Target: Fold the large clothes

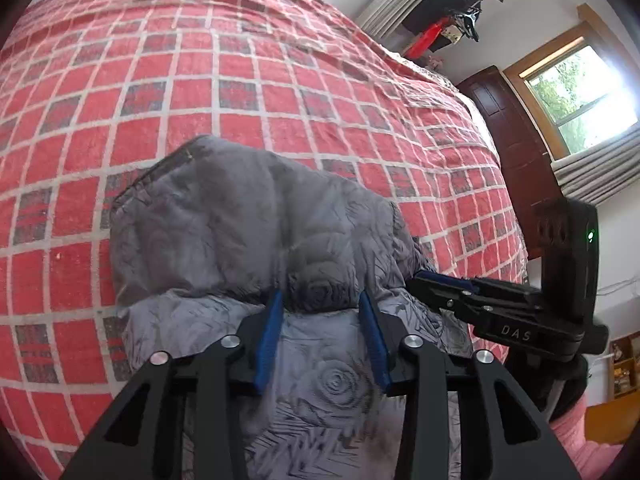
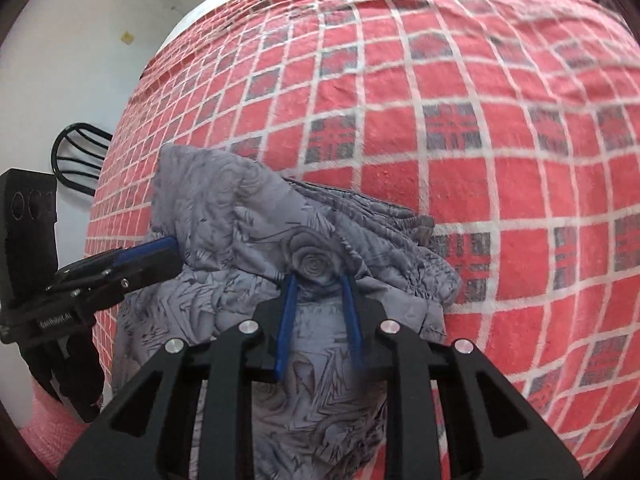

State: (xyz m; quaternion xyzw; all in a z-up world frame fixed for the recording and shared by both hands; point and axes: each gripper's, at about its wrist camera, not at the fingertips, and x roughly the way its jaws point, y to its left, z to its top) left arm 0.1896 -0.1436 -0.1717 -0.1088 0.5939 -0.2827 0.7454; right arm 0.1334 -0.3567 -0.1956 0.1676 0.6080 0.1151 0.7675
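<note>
A grey garment (image 1: pixel 224 216) with a rose print lies bunched and partly folded on a red checked bed cover (image 1: pixel 200 80). My left gripper (image 1: pixel 320 296) points down at it, and a thick fold of the cloth fills the gap between its blue pads (image 1: pixel 272 328). My right gripper (image 1: pixel 444 280) comes in from the right edge of the same garment. In the right wrist view the right gripper (image 2: pixel 317 278) pinches a ridge of the garment (image 2: pixel 208 200) at a printed rose. The left gripper (image 2: pixel 168 246) meets the cloth's left side there.
The bed cover (image 2: pixel 480 160) spreads far beyond the garment on all sides. A dark wooden door (image 1: pixel 508 140), a window (image 1: pixel 580 92) and a coat rack (image 1: pixel 472 12) stand past the bed's right edge. A black chair (image 2: pixel 80 156) stands by the white wall on the left.
</note>
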